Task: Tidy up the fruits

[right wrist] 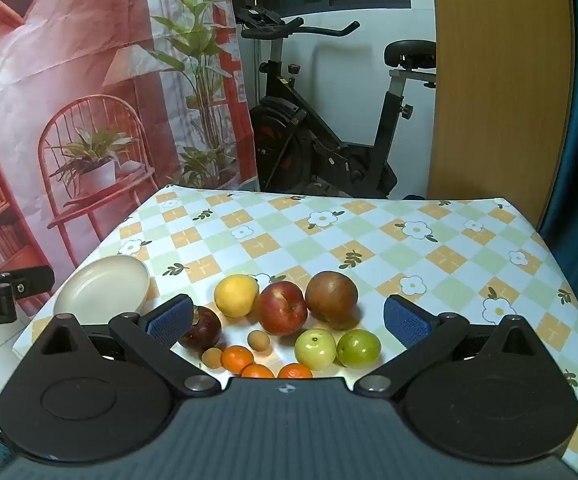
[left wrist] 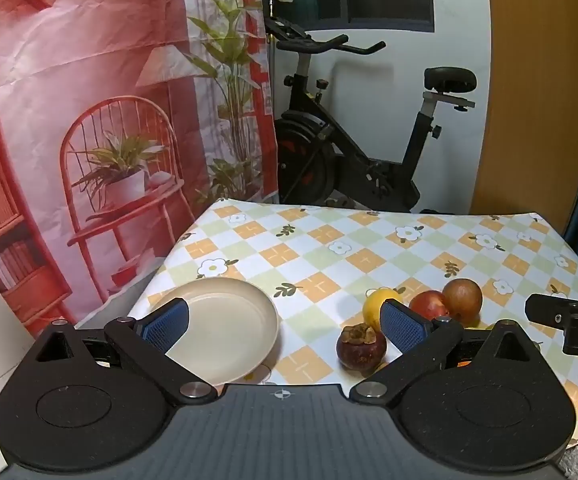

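Observation:
A cream plate (left wrist: 233, 320) (right wrist: 103, 284) lies empty at the table's left front. Fruits lie in a cluster to its right: a dark mangosteen (right wrist: 203, 328) (left wrist: 361, 346), a yellow lemon (right wrist: 236, 294) (left wrist: 377, 306), a red apple (right wrist: 283, 307) (left wrist: 429, 305), a brown round fruit (right wrist: 331, 298) (left wrist: 462, 296), two green fruits (right wrist: 337, 348), several small oranges (right wrist: 238, 358) and two small tan fruits (right wrist: 258, 340). My left gripper (left wrist: 285, 322) is open and empty, between plate and mangosteen. My right gripper (right wrist: 289, 320) is open and empty, above the cluster.
The table has a checked flower-pattern cloth (right wrist: 369, 232). An exercise bike (left wrist: 349, 140) stands behind the table. A printed backdrop (left wrist: 89, 120) hangs at the left. A wooden panel (right wrist: 501, 80) stands at the right.

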The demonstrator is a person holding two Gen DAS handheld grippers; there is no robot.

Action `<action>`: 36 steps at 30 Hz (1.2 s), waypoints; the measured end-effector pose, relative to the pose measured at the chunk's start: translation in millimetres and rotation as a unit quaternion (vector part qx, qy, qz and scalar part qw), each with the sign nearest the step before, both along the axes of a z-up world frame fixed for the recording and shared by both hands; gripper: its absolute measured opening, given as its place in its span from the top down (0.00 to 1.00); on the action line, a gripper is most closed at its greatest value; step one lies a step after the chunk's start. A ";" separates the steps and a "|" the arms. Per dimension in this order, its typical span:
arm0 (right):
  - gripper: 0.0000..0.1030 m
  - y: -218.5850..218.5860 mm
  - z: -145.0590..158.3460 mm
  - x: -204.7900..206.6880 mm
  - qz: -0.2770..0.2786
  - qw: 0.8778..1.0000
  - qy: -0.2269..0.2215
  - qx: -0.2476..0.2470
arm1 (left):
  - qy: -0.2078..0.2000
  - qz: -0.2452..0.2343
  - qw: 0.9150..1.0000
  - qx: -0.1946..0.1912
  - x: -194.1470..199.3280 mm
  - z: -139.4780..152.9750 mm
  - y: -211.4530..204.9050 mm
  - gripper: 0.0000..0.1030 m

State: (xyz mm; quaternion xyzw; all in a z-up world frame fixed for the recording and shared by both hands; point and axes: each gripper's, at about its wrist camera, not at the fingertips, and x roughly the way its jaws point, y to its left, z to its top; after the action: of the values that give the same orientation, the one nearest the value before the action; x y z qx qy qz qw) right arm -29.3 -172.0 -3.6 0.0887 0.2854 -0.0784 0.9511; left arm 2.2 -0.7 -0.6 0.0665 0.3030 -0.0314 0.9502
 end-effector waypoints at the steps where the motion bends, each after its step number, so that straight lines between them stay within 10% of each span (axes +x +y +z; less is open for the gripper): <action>1: 0.00 0.0 -0.1 0.2 0.000 1.000 0.001 0.001 | -0.002 0.006 1.000 -0.008 1.0 3.1 4.9 0.00; 36: 0.00 4.2 4.6 0.3 0.004 1.000 0.000 -0.014 | -0.032 0.017 0.999 -0.002 -6.6 2.9 1.7 0.01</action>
State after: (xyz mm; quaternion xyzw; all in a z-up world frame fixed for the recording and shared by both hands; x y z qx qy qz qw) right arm -29.1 -167.8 1.0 0.0745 0.2844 -0.0782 0.9526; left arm -4.5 1.0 2.3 0.0607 0.2738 -0.0134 0.9598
